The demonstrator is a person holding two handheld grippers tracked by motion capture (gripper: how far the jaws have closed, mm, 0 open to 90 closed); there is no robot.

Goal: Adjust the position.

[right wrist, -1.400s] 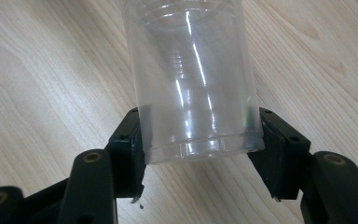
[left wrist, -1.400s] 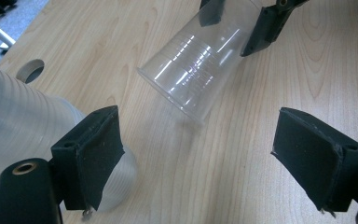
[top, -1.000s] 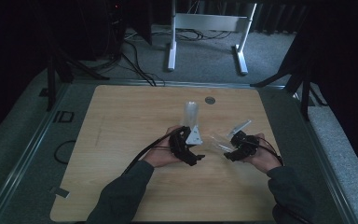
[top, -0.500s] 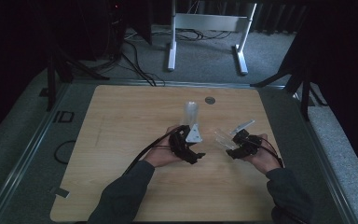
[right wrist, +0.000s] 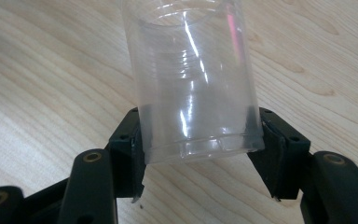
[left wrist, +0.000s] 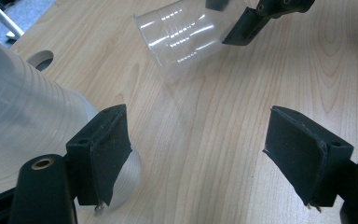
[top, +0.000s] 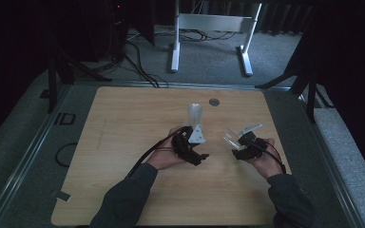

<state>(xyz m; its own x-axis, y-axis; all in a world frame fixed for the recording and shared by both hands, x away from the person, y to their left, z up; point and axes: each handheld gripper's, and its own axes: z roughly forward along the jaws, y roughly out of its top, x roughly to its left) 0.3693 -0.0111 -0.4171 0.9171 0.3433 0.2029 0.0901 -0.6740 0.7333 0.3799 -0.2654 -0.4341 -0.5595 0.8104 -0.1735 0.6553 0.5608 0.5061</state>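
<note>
While both hands work over the wooden table (top: 123,123), reading left to right:

Stack of cups (top: 194,115): upright, just beyond the left hand.
Left gripper (left wrist: 200,154): jaws spread, holding nothing; the stack sits against its left pad.
Single cup (right wrist: 193,79): pinched near its rim by the right gripper (right wrist: 198,156), long axis tilted toward the stack.
Nearer hand: right, probably the one to carry it.
</note>
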